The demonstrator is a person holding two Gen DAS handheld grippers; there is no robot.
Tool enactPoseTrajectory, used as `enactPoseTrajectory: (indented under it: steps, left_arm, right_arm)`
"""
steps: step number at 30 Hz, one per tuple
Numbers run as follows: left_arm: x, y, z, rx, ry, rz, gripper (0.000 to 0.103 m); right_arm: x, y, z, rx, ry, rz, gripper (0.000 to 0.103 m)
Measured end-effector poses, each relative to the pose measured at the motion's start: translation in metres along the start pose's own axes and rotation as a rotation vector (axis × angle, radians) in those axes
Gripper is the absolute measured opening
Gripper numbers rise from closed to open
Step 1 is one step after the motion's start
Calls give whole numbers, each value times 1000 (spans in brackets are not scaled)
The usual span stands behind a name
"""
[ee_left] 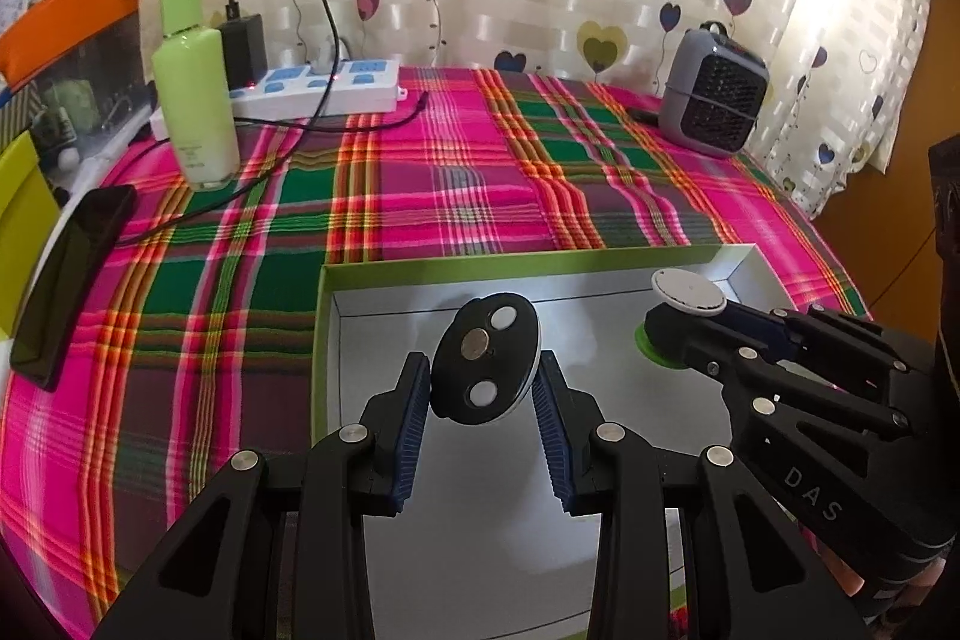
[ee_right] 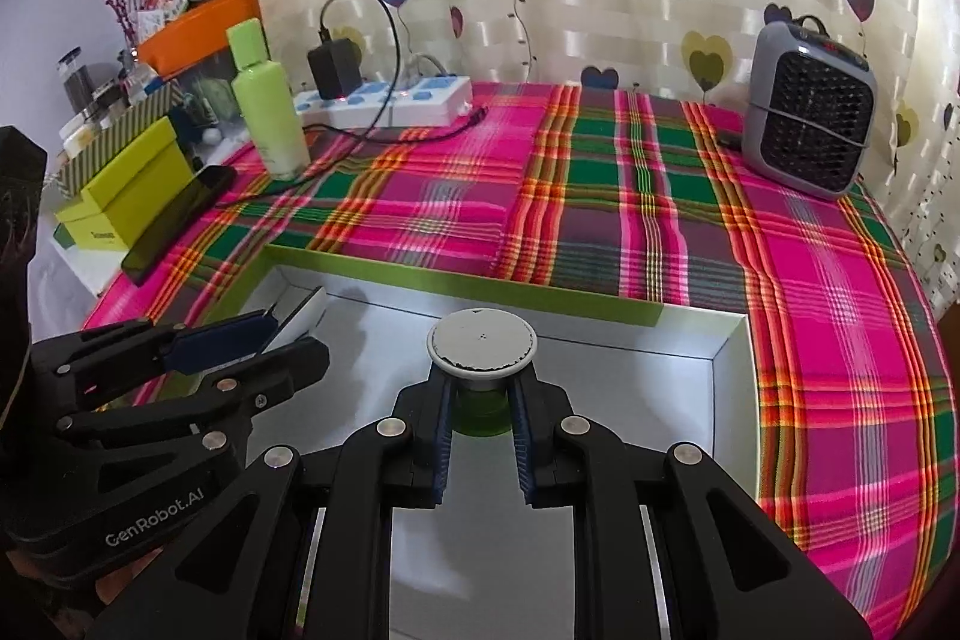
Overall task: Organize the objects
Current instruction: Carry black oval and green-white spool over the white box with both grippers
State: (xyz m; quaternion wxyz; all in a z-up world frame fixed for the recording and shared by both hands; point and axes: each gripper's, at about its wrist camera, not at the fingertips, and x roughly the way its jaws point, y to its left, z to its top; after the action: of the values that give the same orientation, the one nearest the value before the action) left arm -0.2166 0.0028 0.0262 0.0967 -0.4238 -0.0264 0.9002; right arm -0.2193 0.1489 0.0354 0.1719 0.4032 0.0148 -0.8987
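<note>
Holding a flat black oval piece (ee_left: 485,357) between its blue pads, the left claw (ee_left: 485,388) hangs over a shallow box (ee_left: 327,334) with green sides and a pale inside. The oval piece has two white dots and one shiny metal dot on its face, and it is tilted. The pads press on its two edges.

The right claw (ee_right: 482,403) is closed tight on a small green thing with a round white top (ee_right: 482,343). Only a bit of the green body shows between the pads, so I cannot tell what it is. In the left wrist view this thing sits low over the box floor near the box's far right corner, but I cannot tell if it touches.

The box lies on the near edge of a worktop covered with a pink and green checked cloth (ee_left: 480,172). At the far left corner of the worktop stands a light green bottle (ee_left: 195,82), just beside a white power strip (ee_left: 324,91) with a black charger (ee_left: 243,46) plugged in. A dark phone (ee_left: 72,280) lies at the left edge. A small grey fan heater (ee_left: 714,91) stands at the far right corner.
</note>
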Motion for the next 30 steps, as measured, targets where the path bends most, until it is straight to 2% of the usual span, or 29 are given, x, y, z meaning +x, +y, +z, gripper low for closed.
enactPoseTrajectory:
  steps: [11,30]
  left_arm:
    - [11,3,3,-7,32,11,33]
    - [12,1,3,9,43,31,33]
  right_arm:
    - [15,-4,4,2,58,-11,18]
    - [16,-7,1,9,69,-25,18]
